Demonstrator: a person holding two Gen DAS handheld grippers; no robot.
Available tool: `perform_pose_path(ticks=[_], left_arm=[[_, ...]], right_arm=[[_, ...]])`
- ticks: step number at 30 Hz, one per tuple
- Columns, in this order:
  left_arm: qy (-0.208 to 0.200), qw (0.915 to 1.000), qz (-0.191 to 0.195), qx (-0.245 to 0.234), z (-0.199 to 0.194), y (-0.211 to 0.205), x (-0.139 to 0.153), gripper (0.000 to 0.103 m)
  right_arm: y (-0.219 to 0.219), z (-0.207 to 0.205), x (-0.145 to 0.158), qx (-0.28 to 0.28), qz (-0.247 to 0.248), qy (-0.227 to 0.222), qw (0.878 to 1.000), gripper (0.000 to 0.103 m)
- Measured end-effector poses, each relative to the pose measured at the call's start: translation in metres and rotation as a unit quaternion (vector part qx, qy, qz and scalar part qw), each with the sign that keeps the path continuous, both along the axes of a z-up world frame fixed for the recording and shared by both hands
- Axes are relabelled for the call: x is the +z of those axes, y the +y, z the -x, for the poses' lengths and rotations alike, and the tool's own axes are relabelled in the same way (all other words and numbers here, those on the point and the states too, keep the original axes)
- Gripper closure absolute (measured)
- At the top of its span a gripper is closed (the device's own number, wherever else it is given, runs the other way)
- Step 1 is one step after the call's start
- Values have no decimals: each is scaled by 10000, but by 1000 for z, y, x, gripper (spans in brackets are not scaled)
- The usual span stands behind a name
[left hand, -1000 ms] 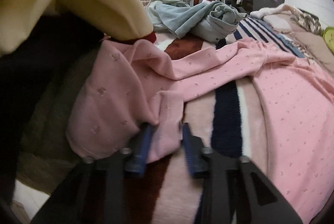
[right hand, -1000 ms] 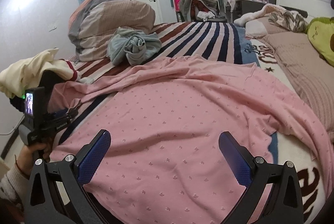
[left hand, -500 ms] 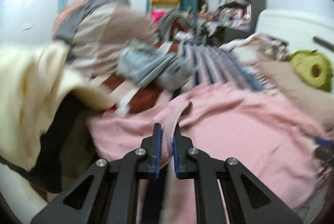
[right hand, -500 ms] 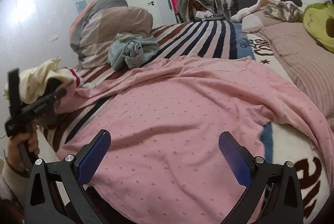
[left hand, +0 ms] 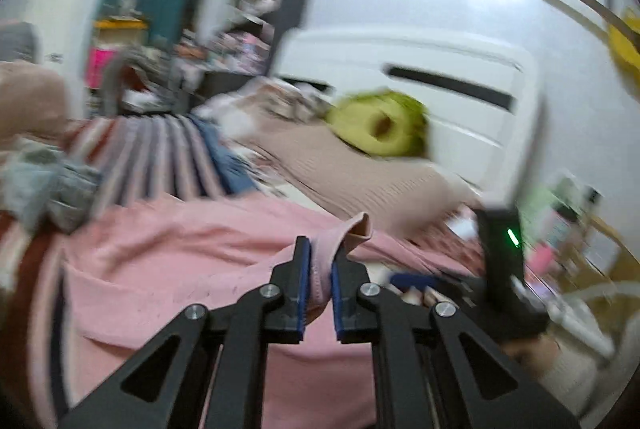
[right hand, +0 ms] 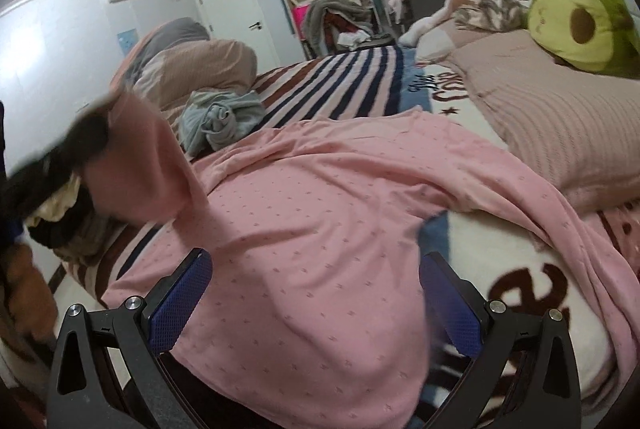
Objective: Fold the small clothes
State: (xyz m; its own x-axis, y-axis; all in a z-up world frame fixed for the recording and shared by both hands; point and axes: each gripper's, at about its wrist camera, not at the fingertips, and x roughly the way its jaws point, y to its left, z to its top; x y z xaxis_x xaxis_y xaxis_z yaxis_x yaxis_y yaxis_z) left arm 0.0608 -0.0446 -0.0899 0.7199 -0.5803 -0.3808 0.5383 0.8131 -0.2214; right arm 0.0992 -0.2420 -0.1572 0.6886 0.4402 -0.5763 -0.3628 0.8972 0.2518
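A pink dotted top lies spread across the bed. My left gripper is shut on its pink sleeve cuff, which pokes up between the blue pads. In the right wrist view that sleeve hangs lifted at the left, blurred, with the dark left gripper behind it. My right gripper stands wide open low over the top's near hem; nothing is pinched between its blue pads. The right gripper's body shows at the right of the left wrist view.
A crumpled grey-blue garment lies on the striped blanket beyond the top. A pile of cream and dark clothes sits at the bed's left edge. Beige pillows and an avocado plush lie at the right by the headboard.
My left gripper closed on the pink sleeve, lifted it off the bed and swung right. The right gripper slid a little over the top, still open.
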Motion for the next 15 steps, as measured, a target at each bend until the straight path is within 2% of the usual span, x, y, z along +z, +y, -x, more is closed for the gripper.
perform_pose_path(ticks=[3, 4, 8, 11, 15], left_arm=[[575, 9956, 6, -734, 4, -22, -27, 96], [708, 9943, -49, -790, 5, -29, -35, 95], [1150, 9902, -379, -697, -2, -34, -61, 95], [1285, 9890, -492, -543, -2, -19, -68, 91], [1213, 9904, -645, -178, -3, 4, -70, 63]], right_arm=[[-4, 1, -2, -79, 50, 45, 9999, 1], [-5, 1, -2, -108, 104, 62, 9999, 1], [-11, -2, -6, -224, 323, 118, 9992, 1], [-14, -4, -7, -302, 379, 158, 9987, 1], [-16, -8, -4, -333, 415, 133, 9985, 1]])
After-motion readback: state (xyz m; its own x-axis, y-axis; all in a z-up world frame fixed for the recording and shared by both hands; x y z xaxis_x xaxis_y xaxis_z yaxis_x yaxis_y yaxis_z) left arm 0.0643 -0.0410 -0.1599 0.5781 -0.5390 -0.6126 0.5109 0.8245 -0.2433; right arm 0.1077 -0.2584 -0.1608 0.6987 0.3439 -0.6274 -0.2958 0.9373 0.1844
